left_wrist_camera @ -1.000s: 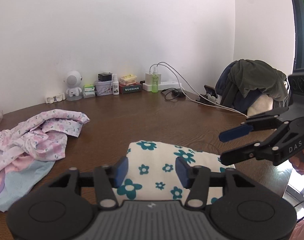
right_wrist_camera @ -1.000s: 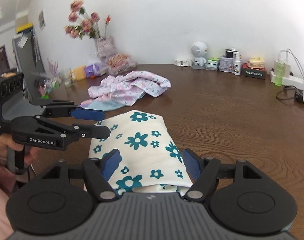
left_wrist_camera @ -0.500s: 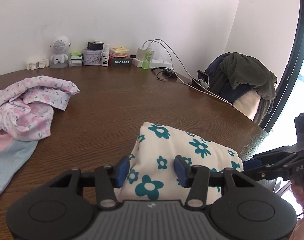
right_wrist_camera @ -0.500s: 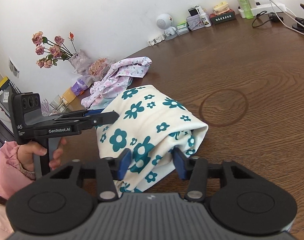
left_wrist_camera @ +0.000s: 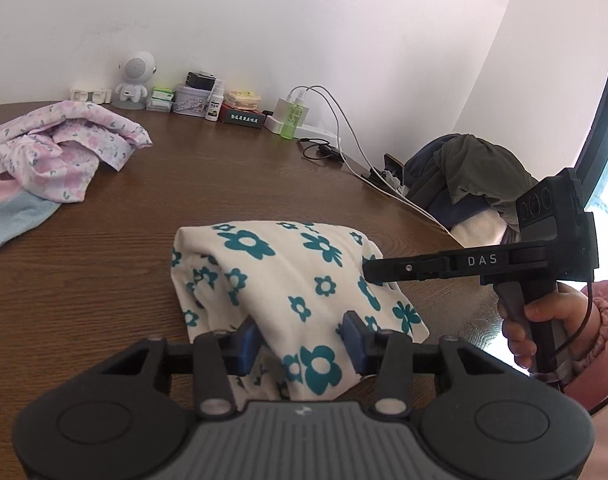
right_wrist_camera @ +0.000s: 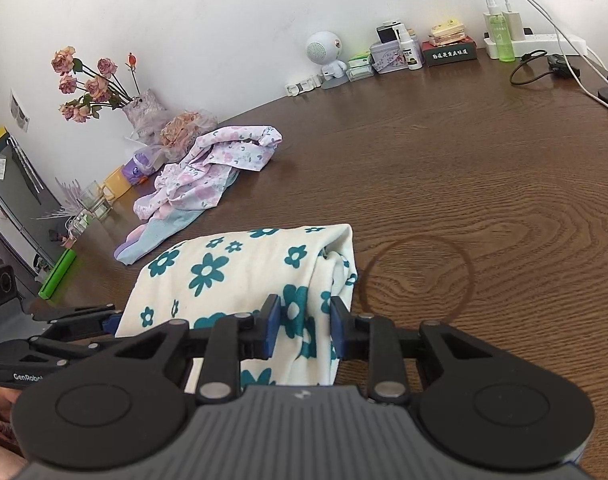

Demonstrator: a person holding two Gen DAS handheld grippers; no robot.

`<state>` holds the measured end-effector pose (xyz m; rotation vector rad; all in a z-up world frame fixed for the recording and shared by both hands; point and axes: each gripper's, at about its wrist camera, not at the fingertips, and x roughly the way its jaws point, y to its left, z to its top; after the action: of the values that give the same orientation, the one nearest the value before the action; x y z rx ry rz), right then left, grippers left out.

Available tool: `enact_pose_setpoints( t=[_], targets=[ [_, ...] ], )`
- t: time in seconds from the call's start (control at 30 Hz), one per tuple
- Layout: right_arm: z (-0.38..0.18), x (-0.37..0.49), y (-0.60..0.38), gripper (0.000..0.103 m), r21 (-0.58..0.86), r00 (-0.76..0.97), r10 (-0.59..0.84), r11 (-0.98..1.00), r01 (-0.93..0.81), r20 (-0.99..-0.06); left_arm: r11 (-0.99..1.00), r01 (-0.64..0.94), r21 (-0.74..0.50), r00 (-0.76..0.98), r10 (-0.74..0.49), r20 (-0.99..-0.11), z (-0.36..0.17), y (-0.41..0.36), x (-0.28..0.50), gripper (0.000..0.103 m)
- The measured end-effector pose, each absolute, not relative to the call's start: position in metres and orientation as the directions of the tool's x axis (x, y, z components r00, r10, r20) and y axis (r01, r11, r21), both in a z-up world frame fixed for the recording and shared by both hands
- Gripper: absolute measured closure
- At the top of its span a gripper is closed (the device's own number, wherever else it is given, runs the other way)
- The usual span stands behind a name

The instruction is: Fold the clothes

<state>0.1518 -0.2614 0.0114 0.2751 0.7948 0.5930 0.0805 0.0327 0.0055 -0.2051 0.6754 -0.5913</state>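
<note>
So far we have floral cloth (left_wrist_camera: 288, 280) folded into compact bundle at table's (left_wrist_camera: 224, 176) near edge. Both grippers, left (left_wrist_camera: 300, 338) and right (right_wrist_camera: 302, 326), have just been closing, now pinching its near folds. Pink heap (right_wrist_camera: 208, 168) left unfolded, we judge.

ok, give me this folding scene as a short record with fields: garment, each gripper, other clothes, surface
garment: cream cloth with teal flowers, folded bundle on table
left gripper: fingers have been closing around the bundle's near edge
right gripper: fingers have been closing, pinching the other end
other clothes: pink floral pile, lying apart
surface: brown wooden table
</note>
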Motion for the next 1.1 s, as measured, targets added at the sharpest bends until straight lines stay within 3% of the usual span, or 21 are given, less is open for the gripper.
enact_pose_setpoints(
  t=[0.13,0.2,0.27,0.3,0.33,0.37,0.4,0.47,0.83,0.97,1.1],
  targets=[
    [0.012,0.142,-0.271,0.075,0.471,0.592,0.591,0.803,-0.365,-0.548,0.811,0.433,-0.393,0.632,-0.584,-0.509,0.005,0.037,0.081,0.059],
    [0.018,0.133,-0.274,0.068,0.464,0.621,0.583,0.807,-0.366,-0.524,0.824,0.419,-0.381,0.660,-0.564,-0.496,0.010,0.040,0.077,0.051],
    [0.026,0.124,-0.273,0.048,0.429,0.647,0.567,0.819,-0.381,-0.510,0.846,0.401,-0.352,0.706,-0.530,-0.469,0.018,0.043,0.068,0.038],
    [0.030,0.119,-0.272,0.043,0.408,0.659,0.558,0.827,-0.387,-0.505,0.856,0.389,-0.340,0.731,-0.512,-0.452,0.022,0.045,0.062,0.025],
    [0.034,0.115,-0.270,0.030,0.387,0.670,0.548,0.834,-0.393,-0.500,0.866,0.376,-0.329,0.755,-0.492,-0.433,0.027,0.047,0.056,0.012],
    [0.037,0.111,-0.268,0.017,0.372,0.676,0.544,0.838,-0.400,-0.497,0.875,0.359,-0.325,0.774,-0.473,-0.420,0.031,0.049,0.052,0.007],
    [0.039,0.108,-0.265,0.012,0.357,0.677,0.542,0.839,-0.410,-0.497,0.883,0.340,-0.323,0.792,-0.454,-0.409,0.034,0.050,0.049,0.000],
    [0.043,0.103,-0.258,0.001,0.331,0.675,0.541,0.841,-0.428,-0.502,0.899,0.294,-0.324,0.811,-0.414,-0.414,0.037,0.050,0.043,0.000],
    [0.046,0.072,-0.243,0.000,0.329,0.714,0.514,0.856,-0.398,-0.475,0.940,0.179,-0.292,0.837,-0.301,-0.457,0.040,0.040,0.019,0.000],
    [0.048,0.070,-0.243,0.000,0.279,0.760,0.402,0.914,-0.296,-0.511,0.940,0.150,-0.308,0.845,-0.284,-0.454,0.038,0.041,0.011,0.000],
    [0.045,0.075,-0.248,0.000,0.316,0.712,0.445,0.894,-0.319,-0.543,0.938,0.129,-0.323,0.842,-0.276,-0.463,0.035,0.044,0.006,0.000]
  ],
)
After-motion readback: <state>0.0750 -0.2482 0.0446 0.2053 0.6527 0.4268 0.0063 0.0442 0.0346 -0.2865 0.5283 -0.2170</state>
